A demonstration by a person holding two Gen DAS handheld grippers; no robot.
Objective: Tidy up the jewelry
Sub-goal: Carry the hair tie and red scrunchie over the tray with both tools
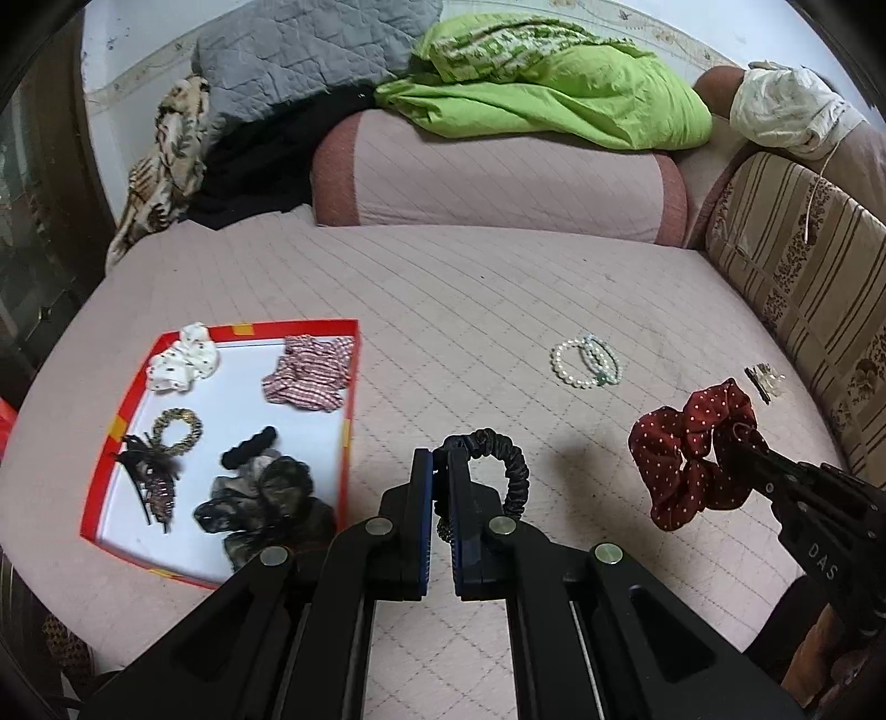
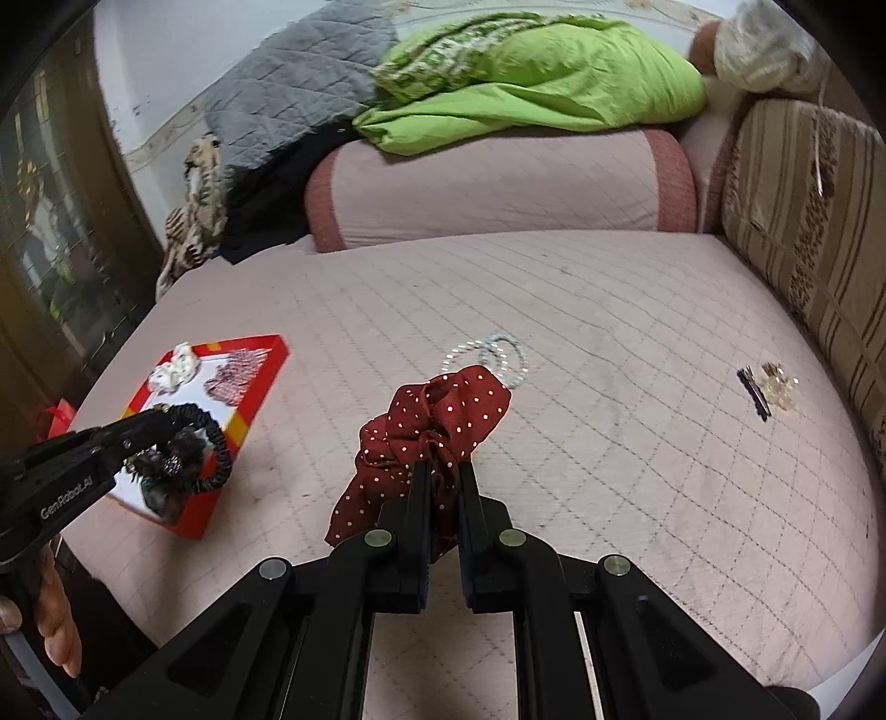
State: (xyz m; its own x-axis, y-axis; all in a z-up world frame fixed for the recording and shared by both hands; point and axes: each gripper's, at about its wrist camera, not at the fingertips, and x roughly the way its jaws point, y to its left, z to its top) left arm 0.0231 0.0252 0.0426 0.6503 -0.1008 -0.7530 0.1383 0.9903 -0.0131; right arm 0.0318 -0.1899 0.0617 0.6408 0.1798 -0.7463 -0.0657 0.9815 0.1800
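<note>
My left gripper (image 1: 440, 471) is clamped on a thin black scrunchie (image 1: 501, 457), its loop sticking out to the right of the fingers and held above the pink quilted bed (image 1: 470, 288), just off the right wall of the red box (image 1: 349, 410). My right gripper (image 2: 443, 471) is pinched shut on a dark red polka-dot scrunchie (image 2: 437, 421) — the fabric bunches up ahead of the fingertips and droops to the left, lifted clear of the cover. The box sits near the bed's left edge and already holds a white scrunchie (image 1: 185, 357) in its far left corner, a red-and-white checked scrunchie (image 1: 310, 374) at its far right corner, a gold ring-shaped hair tie (image 1: 177, 429) below the white one, a dark feathered clip (image 1: 152, 476) along the left wall, and a heap of dark mottled scrunchies (image 1: 266, 498) at the near side. Out on the open cover, around the middle, lie the pearl bracelets (image 1: 587, 360) — overlapping loops, one with a green bead. Nearer the bed's right edge, beside the striped cushion (image 1: 803, 277), a black hair pin (image 2: 753, 393) lies touching a small pile of clear, gold-toned pieces (image 2: 778, 385) that I cannot make out. A green blanket (image 1: 554, 88) and a grey quilt (image 1: 299, 50) are piled at the far end.
</note>
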